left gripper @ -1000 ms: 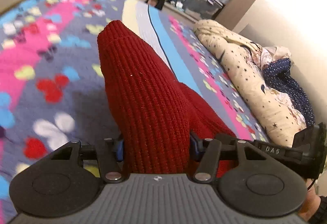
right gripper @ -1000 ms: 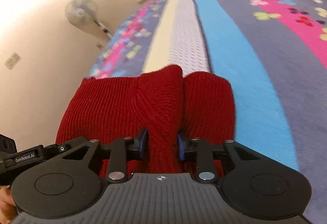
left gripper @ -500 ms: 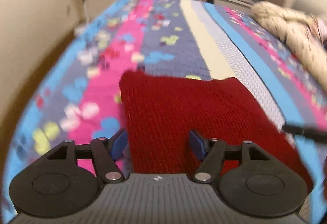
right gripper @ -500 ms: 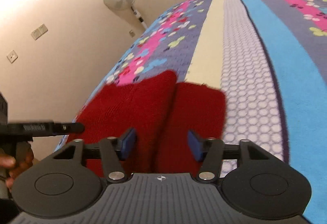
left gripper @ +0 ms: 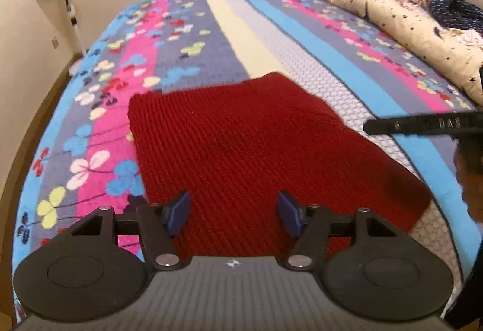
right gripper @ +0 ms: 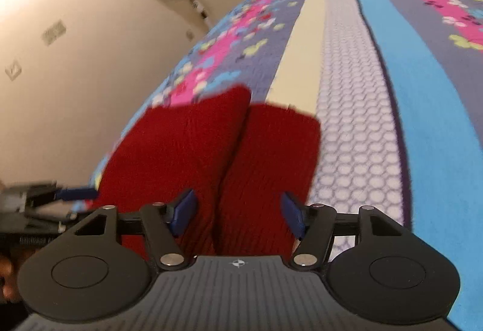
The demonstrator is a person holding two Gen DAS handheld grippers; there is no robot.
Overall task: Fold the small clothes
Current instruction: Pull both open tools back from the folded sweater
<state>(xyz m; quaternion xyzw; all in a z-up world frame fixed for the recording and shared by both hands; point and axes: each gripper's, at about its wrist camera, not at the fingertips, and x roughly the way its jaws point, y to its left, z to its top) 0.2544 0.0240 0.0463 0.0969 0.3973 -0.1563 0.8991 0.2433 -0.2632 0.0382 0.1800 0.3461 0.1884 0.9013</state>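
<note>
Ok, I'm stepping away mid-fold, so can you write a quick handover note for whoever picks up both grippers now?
Left hand-held gripper: open, empty, above the near edge of the dark red ribbed knit garment.
Right hand-held gripper: open, empty, over the same garment.
Garment lies on the striped floral bedspread, not held.
Done: apparently one fold, two layers showing.
Left: probably another fold, then smoothing.
</note>
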